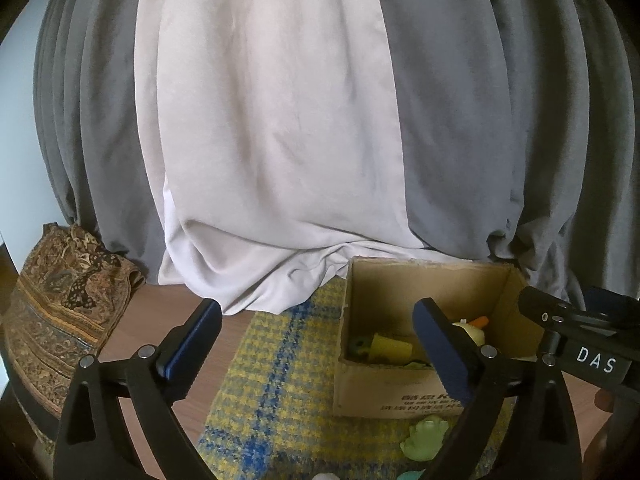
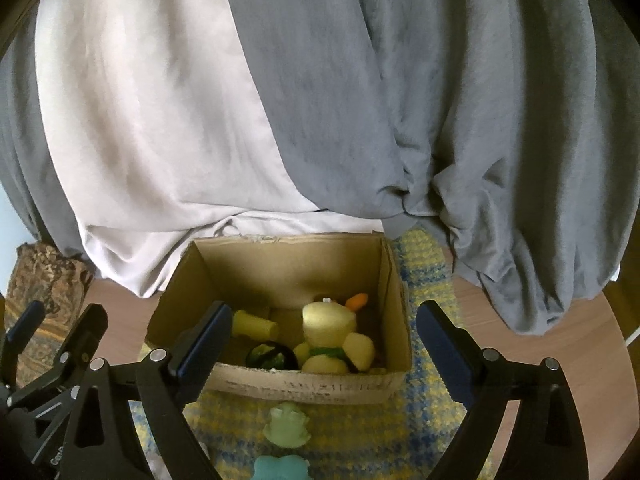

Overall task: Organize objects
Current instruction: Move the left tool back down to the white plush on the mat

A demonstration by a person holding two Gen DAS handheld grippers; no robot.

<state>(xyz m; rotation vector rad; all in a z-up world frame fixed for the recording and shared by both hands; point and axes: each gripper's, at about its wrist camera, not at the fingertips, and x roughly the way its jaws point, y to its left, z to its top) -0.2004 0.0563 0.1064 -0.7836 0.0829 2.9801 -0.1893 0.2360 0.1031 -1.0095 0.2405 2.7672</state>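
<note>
An open cardboard box stands on a yellow-and-blue checked mat. Inside lie a yellow duck toy with an orange beak, a yellow cylinder and a dark green-and-black toy. A pale green frog toy and a teal toy lie on the mat in front of the box. My right gripper is open and empty, above the box's near edge. My left gripper is open and empty, left of the box; the green frog lies below it.
White and grey curtains hang behind the box and bunch on the wooden table. A folded patterned brown cloth lies at the far left. The right gripper's body shows at the left view's right edge.
</note>
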